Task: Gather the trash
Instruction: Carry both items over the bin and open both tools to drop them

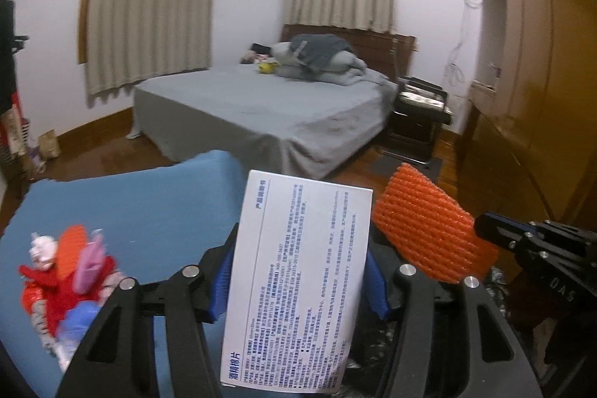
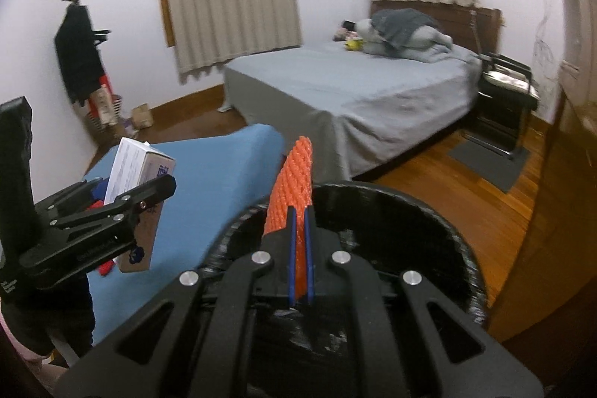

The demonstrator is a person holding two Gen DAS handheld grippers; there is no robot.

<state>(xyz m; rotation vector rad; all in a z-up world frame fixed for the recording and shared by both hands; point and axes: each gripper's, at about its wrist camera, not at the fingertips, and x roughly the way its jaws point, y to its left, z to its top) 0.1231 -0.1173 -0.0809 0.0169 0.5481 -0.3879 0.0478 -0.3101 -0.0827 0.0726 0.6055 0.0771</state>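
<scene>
Left gripper (image 1: pixel 298 282): clamped on white printed box (image 1: pixel 298 278), above blue table (image 1: pixel 149 211).
Right gripper (image 2: pixel 300 271): fingers together on orange foam net (image 2: pixel 293 181), over black-lined bin (image 2: pixel 429 230).
Table: trash pile (image 1: pixel 71 271) remains.

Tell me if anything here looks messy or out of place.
Yes: a heap of red, pink and white wrappers lies loose on the blue table. On the bed, the grey bedding is bunched at the head. The white box and orange foam net are already gripped.

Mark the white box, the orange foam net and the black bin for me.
white box (image 1: pixel 298 280), left wrist view, printed face.
orange foam net (image 1: pixel 429 226), left wrist view, ribbed middle.
black bin (image 2: pixel 460 243), right wrist view, right rim.
</scene>
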